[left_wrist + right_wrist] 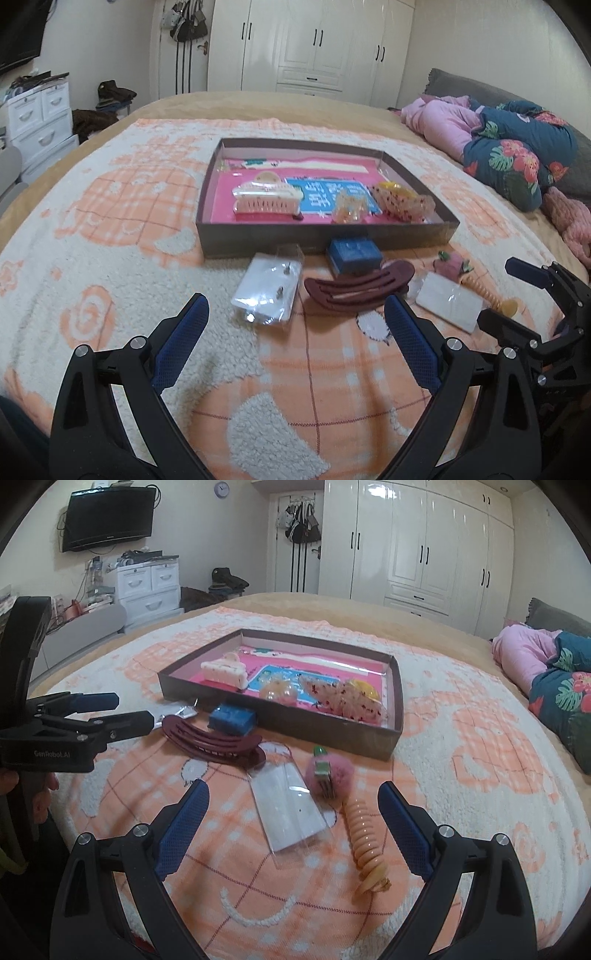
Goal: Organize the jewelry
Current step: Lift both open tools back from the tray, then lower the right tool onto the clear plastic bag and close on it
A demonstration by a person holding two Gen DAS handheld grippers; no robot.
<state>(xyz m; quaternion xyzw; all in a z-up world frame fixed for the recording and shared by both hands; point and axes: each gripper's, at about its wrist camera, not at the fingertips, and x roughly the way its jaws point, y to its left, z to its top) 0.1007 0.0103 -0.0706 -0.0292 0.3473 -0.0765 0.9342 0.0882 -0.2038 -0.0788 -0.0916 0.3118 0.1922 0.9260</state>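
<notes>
Both grippers hover low, side by side. The left gripper [295,325] has its 2 blue-padded fingers [183,343] spread wide — nothing between them. The right gripper [291,812] is likewise agape, empty, angled slightly inward.

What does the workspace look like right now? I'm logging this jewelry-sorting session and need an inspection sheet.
Surface: bed covered by an orange-and-white blanket.
Job's things: brown tray holding a cream claw clip, a speckled clip and a clear orange clip; loose on the blanket, maroon hair clip, blue box, earring packet, flat clear packet, pink pompom clip, orange coil tie.
Clutter: pink and floral bedding.
Grippers: left gripper and right gripper, jaws open, holding nothing.
Cables: wires beneath the TV.
Surroundings: white wardrobe, drawer unit, hanging bags.
</notes>
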